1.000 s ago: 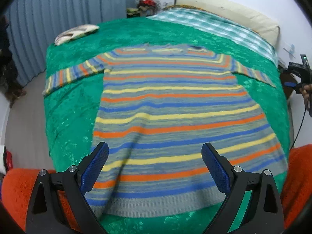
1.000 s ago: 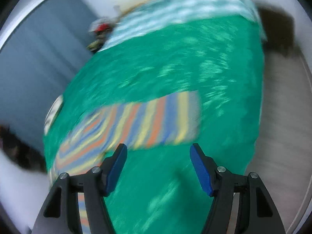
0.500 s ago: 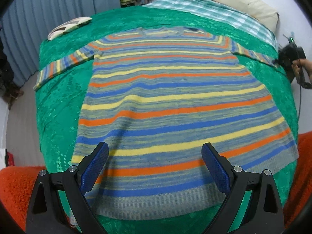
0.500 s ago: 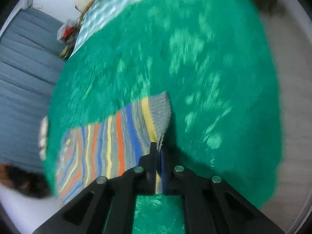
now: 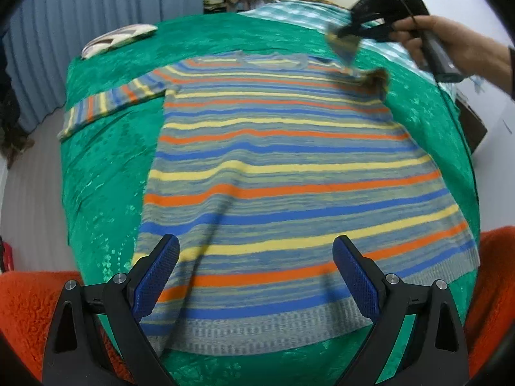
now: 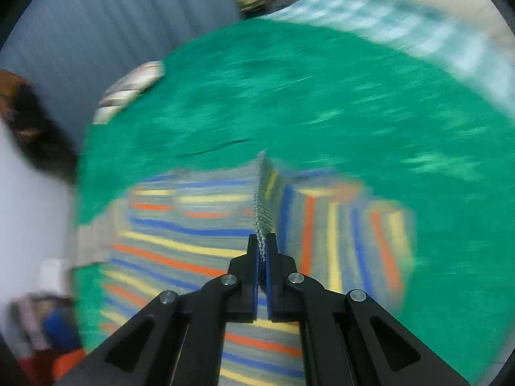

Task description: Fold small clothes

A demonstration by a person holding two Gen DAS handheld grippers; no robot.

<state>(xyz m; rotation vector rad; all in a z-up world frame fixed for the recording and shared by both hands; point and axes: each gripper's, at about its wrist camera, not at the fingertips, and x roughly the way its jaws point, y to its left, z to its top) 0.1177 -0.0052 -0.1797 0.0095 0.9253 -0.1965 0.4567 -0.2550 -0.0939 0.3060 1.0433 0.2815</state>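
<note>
- The right tool (image 6: 262,257) is clenched on the grey cuff (image 6: 262,199) of the striped sweater's sleeve, the knit edge standing up out of the closed blue pads.
- In the left wrist view the same right tool (image 5: 346,33) is held in a hand (image 5: 450,48) above the far right shoulder of the sweater, with the sleeve (image 5: 370,77) lifted and bunched beneath it.
- The left tool (image 5: 256,276) is released, its blue pads spread wide and hovering over the sweater's lower hem; nothing sits between them.
- The striped sweater (image 5: 283,173) lies flat on the bed, front up, hem nearest the left tool, collar at the far end.
- Its other sleeve (image 5: 112,106) stretches out flat to the left.
- A green bedspread (image 5: 106,167) lies under the sweater.
- A small folded cloth (image 5: 119,38) rests at the far left corner of the bedspread, well apart from the sweater.
- An orange fuzzy blanket (image 5: 29,308) shows at the near edge of the bed, on both sides of the left tool.
</note>
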